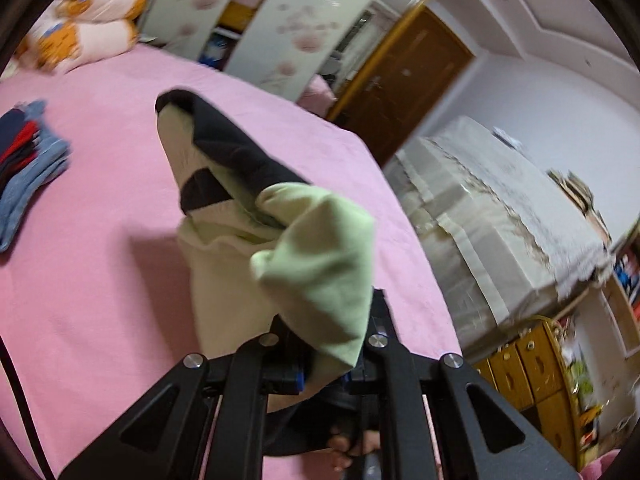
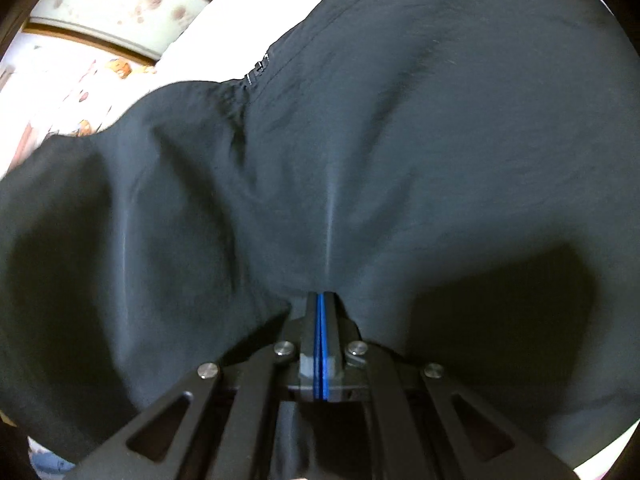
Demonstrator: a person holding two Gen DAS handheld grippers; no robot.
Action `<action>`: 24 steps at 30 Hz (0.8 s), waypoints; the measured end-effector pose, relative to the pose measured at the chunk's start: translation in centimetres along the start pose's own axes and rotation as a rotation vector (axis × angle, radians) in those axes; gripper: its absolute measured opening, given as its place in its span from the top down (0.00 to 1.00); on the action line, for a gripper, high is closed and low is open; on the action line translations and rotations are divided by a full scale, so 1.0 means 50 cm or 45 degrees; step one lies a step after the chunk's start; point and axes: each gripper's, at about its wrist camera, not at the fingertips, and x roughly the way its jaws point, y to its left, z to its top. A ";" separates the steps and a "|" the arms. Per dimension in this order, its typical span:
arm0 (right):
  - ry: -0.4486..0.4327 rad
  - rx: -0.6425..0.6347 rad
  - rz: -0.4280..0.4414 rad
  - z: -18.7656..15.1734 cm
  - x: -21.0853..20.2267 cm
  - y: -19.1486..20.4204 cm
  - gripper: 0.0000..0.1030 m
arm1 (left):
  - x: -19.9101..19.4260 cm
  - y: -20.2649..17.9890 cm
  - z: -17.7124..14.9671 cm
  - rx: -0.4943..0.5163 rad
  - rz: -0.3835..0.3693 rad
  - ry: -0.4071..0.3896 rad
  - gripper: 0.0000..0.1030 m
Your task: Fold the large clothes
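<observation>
My left gripper is shut on a large garment with a black outside and a pale green and cream lining. It holds the cloth bunched and lifted above the pink bed. The fingertips are hidden under the green cloth. My right gripper is shut on the black fabric of the same garment, which drapes over nearly the whole right wrist view. A zipper shows near its upper edge.
A stack of folded clothes lies at the bed's left side. Patterned pillows sit at the bed's far end. A wardrobe, a brown door and a covered cabinet stand beyond the bed's right edge.
</observation>
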 end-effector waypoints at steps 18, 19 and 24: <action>-0.221 0.176 -0.171 0.003 -0.351 -0.406 1.00 | 0.356 -0.261 -0.264 0.191 0.063 0.601 0.88; -0.233 0.187 -0.208 0.000 -0.369 -0.428 1.00 | 0.370 -0.268 -0.281 0.211 0.092 0.664 0.83; -0.269 0.290 -0.226 -0.016 -0.419 -0.494 0.99 | 0.376 -0.281 -0.293 0.180 0.104 0.884 0.63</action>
